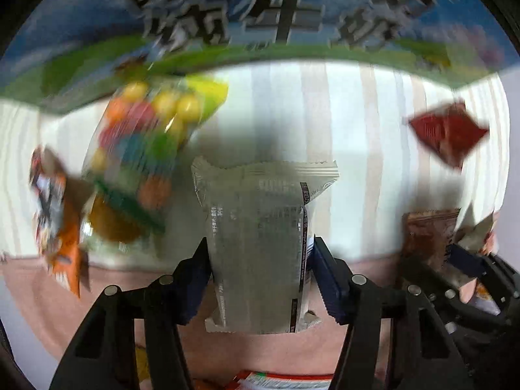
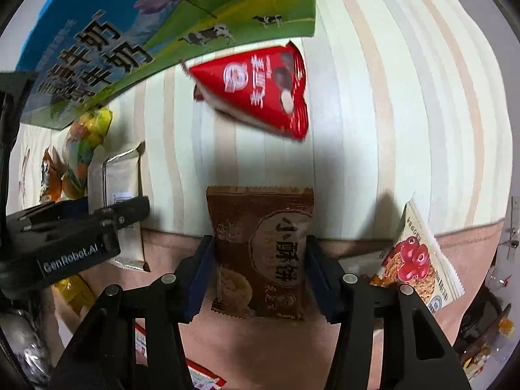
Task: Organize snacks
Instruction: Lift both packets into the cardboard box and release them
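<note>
My left gripper is shut on a silver-grey snack packet and holds it above the striped cloth. My right gripper is shut on a brown biscuit packet, also seen at the right edge of the left wrist view. A red snack packet lies on the cloth ahead; it shows in the left wrist view too. A clear bag of coloured candy balls lies to the left of the silver packet. The left gripper body shows at left in the right wrist view.
A blue and green milk carton box stands at the back; it also shows in the right wrist view. An orange wrapper lies far left. A white packet with red berries lies right. More packets lie near the bottom edge.
</note>
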A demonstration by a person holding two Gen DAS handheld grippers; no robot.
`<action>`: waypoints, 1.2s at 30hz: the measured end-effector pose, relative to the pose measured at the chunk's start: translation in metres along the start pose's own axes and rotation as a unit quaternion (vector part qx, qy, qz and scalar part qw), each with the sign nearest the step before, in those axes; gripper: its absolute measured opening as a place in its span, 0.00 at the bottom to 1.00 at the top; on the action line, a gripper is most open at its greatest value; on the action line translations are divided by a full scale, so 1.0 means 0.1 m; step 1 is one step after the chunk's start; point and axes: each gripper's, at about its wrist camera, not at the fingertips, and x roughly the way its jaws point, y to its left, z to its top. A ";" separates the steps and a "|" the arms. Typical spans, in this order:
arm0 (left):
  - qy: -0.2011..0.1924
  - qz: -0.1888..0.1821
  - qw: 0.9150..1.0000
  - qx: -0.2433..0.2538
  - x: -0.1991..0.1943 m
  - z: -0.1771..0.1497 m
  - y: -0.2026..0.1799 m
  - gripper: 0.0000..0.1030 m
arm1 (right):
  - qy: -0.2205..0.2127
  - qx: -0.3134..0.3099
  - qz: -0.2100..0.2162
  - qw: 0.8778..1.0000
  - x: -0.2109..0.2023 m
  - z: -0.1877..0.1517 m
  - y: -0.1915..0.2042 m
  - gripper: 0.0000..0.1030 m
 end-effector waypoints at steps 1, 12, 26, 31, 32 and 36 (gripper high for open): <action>0.001 0.004 1.000 0.001 0.00 -0.08 0.02 0.55 | 0.005 0.001 0.007 1.000 -0.01 -0.07 0.01 0.55; -0.001 0.035 0.999 0.008 0.15 -0.59 0.10 0.56 | 0.036 0.035 0.044 0.998 0.02 -0.50 -0.09 0.65; -0.025 0.035 0.999 0.002 0.18 -0.85 -0.46 0.55 | 0.001 0.027 -0.013 1.000 0.02 -0.56 0.15 0.59; -0.057 0.003 0.998 0.000 -0.24 -0.85 -0.44 0.55 | -0.018 0.039 0.039 0.998 -0.35 -0.51 0.15 0.59; -0.067 -0.007 0.998 -0.001 -0.38 -0.83 -0.44 0.55 | -0.025 0.038 0.048 0.998 -0.45 -0.48 0.15 0.59; -0.125 -0.042 0.991 -0.006 -1.05 -0.69 -0.40 0.55 | -0.068 0.028 0.084 0.994 -0.98 -0.24 0.25 0.59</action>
